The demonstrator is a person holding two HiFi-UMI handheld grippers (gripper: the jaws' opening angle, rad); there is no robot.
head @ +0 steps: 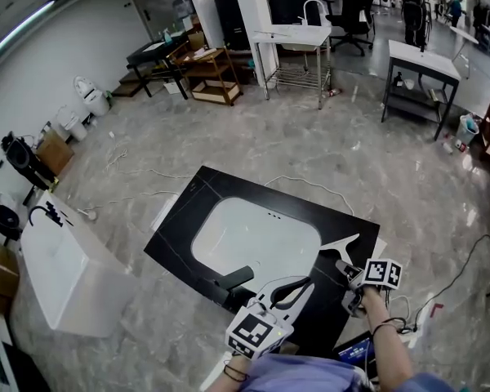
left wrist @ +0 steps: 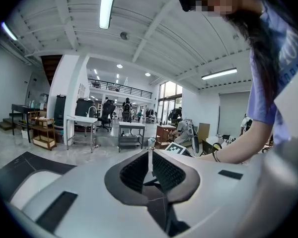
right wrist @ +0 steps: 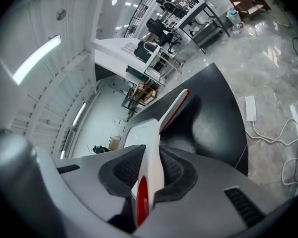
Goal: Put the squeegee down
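My right gripper (head: 349, 273) is shut on a white squeegee with red trim (head: 340, 246), held by its handle just above the right end of a black countertop slab (head: 180, 219) with a white basin (head: 253, 237). In the right gripper view the squeegee (right wrist: 170, 114) runs out from between the pads of the right gripper (right wrist: 149, 171) over the slab (right wrist: 213, 118). My left gripper (head: 298, 290) hovers over the slab's near edge, pointing about level. Its jaws are shut with nothing in them, and the pads of the left gripper (left wrist: 150, 166) meet in the left gripper view.
A black faucet-like piece (head: 233, 279) lies on the slab near the basin. A white sink unit (head: 65, 278) stands at the left. Cables and a power strip (right wrist: 250, 108) lie on the floor at the right. Tables (head: 420, 65) and a wire cart (head: 299, 54) stand farther back.
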